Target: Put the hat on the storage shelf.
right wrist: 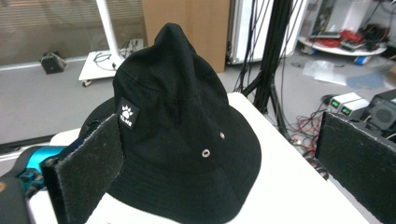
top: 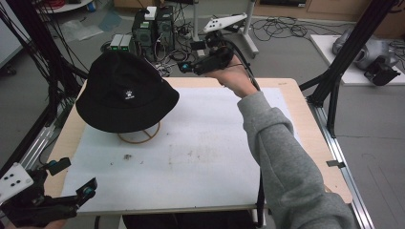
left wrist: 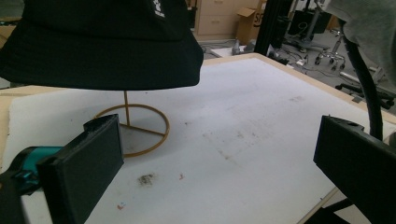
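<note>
Facing the black hat (right wrist: 182, 135), right hand-held gripper (top: 187, 67) (jaws apart), near.

Wooden table (top: 291, 90), white mat (top: 200, 152) covering top; gold wire stand (top: 140, 135) on mat.

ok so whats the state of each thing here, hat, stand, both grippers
black bucket hat: sitting on the stand, brim hanging free, not gripped
wire stand: upright, ring base flat on the white mat
left gripper: open, empty, low at the near left corner of the table
right gripper: open, empty, held up off the table beside the hat, apart from it
</note>
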`<action>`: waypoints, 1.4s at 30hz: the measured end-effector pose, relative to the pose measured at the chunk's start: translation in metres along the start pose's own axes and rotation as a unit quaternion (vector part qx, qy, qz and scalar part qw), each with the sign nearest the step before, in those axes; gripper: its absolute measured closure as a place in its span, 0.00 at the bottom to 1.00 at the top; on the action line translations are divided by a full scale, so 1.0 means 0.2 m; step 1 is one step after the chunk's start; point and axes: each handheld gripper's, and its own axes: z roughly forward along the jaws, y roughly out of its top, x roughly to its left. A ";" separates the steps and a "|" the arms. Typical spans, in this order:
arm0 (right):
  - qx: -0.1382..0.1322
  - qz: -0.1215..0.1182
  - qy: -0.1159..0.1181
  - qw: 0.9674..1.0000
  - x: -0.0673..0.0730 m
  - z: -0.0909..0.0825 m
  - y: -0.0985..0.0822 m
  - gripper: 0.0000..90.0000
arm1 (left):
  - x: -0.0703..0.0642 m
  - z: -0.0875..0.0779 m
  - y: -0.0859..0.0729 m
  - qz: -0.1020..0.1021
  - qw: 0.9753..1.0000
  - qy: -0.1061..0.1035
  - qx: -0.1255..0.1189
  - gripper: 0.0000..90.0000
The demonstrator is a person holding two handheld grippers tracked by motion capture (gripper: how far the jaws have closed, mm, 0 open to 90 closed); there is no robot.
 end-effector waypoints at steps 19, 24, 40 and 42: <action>0.038 0.040 -0.081 0.995 0.01 -0.37 -0.26 0.01 | 0.05 0.10 0.02 -0.002 1.000 -0.008 0.002 0.02; -0.004 0.026 -0.101 0.995 0.04 -0.45 -0.32 0.01 | 0.07 0.11 0.04 -0.004 1.000 -0.008 -0.006 0.02; -0.015 0.054 -0.119 0.991 0.09 -0.68 -0.58 0.01 | 0.12 0.18 0.06 -0.004 1.000 -0.012 -0.005 0.02; -0.020 0.053 -0.126 0.990 0.11 -0.71 -0.61 0.01 | 0.13 0.19 0.06 -0.003 1.000 -0.014 -0.005 0.02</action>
